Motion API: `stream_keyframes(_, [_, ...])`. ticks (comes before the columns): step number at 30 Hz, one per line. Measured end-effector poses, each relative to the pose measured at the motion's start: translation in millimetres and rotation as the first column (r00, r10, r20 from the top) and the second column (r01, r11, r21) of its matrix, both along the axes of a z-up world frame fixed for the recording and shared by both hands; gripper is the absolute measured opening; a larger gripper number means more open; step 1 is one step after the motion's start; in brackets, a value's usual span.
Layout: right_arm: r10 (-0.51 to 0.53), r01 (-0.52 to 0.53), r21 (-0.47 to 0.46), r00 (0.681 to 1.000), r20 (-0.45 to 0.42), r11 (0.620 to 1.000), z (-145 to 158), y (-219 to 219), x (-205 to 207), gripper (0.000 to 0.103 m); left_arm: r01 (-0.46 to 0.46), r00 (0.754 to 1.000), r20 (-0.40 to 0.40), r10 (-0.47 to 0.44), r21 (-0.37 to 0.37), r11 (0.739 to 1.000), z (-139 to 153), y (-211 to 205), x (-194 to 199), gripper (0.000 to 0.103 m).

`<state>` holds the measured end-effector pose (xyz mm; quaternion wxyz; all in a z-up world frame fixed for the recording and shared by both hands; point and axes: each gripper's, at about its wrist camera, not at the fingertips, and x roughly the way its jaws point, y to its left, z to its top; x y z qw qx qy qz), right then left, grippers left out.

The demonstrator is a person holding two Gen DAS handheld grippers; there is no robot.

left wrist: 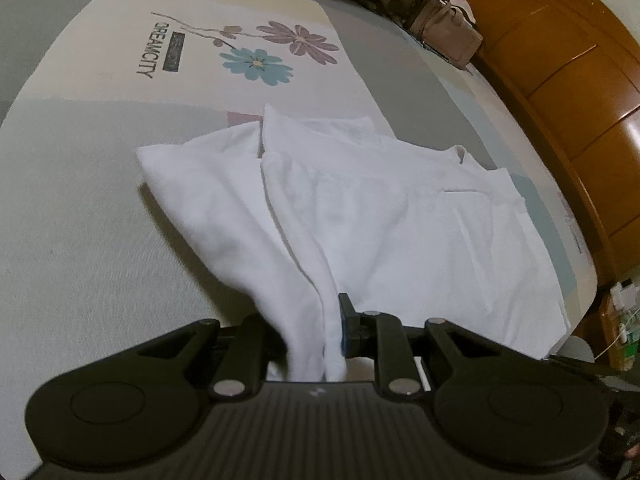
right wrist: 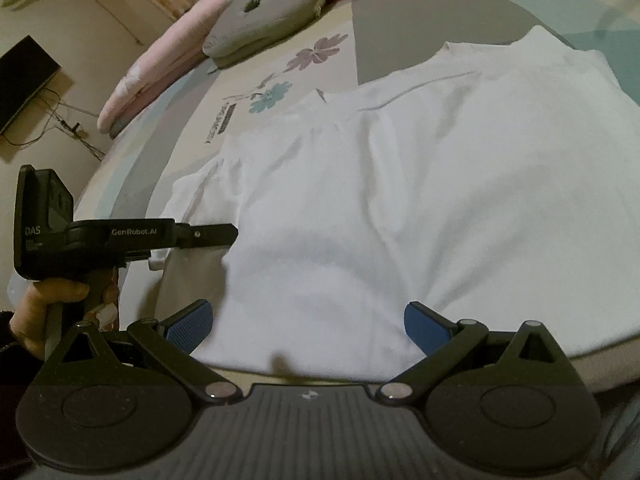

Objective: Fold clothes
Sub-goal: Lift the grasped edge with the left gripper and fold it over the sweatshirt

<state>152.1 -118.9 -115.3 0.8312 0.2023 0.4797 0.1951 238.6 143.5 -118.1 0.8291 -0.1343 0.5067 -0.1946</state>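
A bed (left wrist: 80,220) with a grey, flower-printed sheet, pillows (right wrist: 256,20) at its head, a wooden headboard (left wrist: 560,80), a pale wall (right wrist: 80,20) beside.

The left tool (left wrist: 316,320) points steeply down at the bed's near edge, its jaws nearly together and pinching white cloth. A hand (right wrist: 52,304) grips its handle. The right tool (right wrist: 308,324) hangs with blue pads (right wrist: 424,328) spread wide, gripping nothing.

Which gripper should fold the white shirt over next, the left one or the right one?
Probably the left. The left gripper is already shut on the white shirt at its edge, while the right gripper hangs open with nothing in it.
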Motion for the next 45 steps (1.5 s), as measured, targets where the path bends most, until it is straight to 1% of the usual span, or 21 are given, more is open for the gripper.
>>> stream_keyframes(2, [0.018,-0.018,-0.003,1.000,0.010,1.000,6.6,1.6,1.6,0.103,0.000,1.000,0.004,0.000,0.011,1.000,0.7,-1.6,-0.2,0.019])
stream_keyframes(4, [0.039,-0.038,-0.011,0.998,0.052,0.999,13.6,4.0,2.4,0.103,-0.002,1.000,0.010,0.002,0.019,1.000,1.1,-2.9,-1.0,0.019])
stream_keyframes(5, [0.056,-0.055,-0.016,0.997,0.054,0.998,13.5,6.0,3.4,0.103,-0.004,1.000,0.012,0.004,0.020,1.000,1.1,-3.1,-1.3,0.019])
stream_keyframes(6, [0.073,-0.073,-0.017,0.997,0.021,0.997,8.7,8.3,5.5,0.103,-0.008,1.000,0.012,0.007,0.019,1.000,0.9,-2.9,-1.4,0.019])
stream_keyframes(7, [0.089,-0.090,-0.011,0.995,-0.036,0.996,0.4,10.3,8.1,0.103,-0.011,1.000,0.011,0.011,0.017,1.000,0.6,-2.6,-1.6,0.019])
stream_keyframes(8, [0.092,-0.092,-0.007,0.995,-0.047,0.996,-0.8,9.7,7.4,0.103,-0.017,1.000,0.006,0.017,0.013,1.000,0.5,-2.2,-1.5,0.019])
stream_keyframes(11, [0.086,-0.086,0.009,0.996,-0.037,0.996,3.7,4.1,3.1,0.103,-0.052,0.998,-0.030,0.052,0.003,0.999,2.0,-1.8,1.0,0.018])
stream_keyframes(12, [0.078,-0.078,0.006,0.996,-0.030,0.997,6.5,0.2,1.9,0.103,-0.055,0.998,-0.043,0.055,0.006,0.998,3.7,-3.2,2.4,0.014])
stream_keyframes(15, [0.067,-0.066,-0.032,0.998,0.019,0.997,16.7,-10.9,-4.1,0.103,-0.039,0.997,-0.059,0.041,0.035,0.999,11.6,-9.3,6.4,0.014])
stream_keyframes(18, [0.109,-0.101,-0.094,0.991,0.081,0.990,27.1,-20.4,-8.0,0.103,-0.029,0.998,-0.059,0.033,0.066,0.997,20.6,-14.7,8.5,0.014])
stream_keyframes(22, [0.140,-0.104,-0.211,0.976,0.166,0.972,34.7,-36.8,-14.3,0.103,-0.014,0.999,-0.035,0.018,0.108,0.994,38.2,-26.9,6.2,0.014])
stream_keyframes(28, [0.095,-0.065,-0.159,0.978,0.187,0.985,35.5,-65.9,-18.3,0.103,0.018,1.000,0.008,-0.019,0.103,0.995,74.5,-50.9,6.0,0.014])
stream_keyframes(31, [0.073,-0.048,-0.132,0.979,0.190,0.990,34.7,-75.9,-19.3,0.103,0.039,0.999,0.020,-0.042,0.115,0.993,89.2,-68.3,7.4,0.014])
stream_keyframes(33, [0.060,-0.038,-0.116,0.979,0.196,0.992,34.6,-81.8,-21.5,0.103,0.050,0.998,0.028,-0.054,0.128,0.990,96.8,-80.7,7.5,0.014])
stream_keyframes(37, [0.015,0.003,-0.085,0.977,0.215,0.996,37.4,-98.7,-30.1,0.103,0.074,0.996,0.040,-0.079,0.120,0.990,109.8,-103.5,8.2,0.014])
stream_keyframes(42, [-0.028,0.044,-0.057,0.963,0.267,0.997,52.5,-118.9,-44.3,0.103,0.101,0.993,0.043,-0.106,0.111,0.989,124.5,-131.9,9.1,0.014])
stream_keyframes(45, [-0.048,0.063,-0.041,0.954,0.296,0.997,61.7,-130.9,-53.6,0.103,0.116,0.992,0.039,-0.122,0.128,0.985,131.5,-151.7,11.9,0.014])
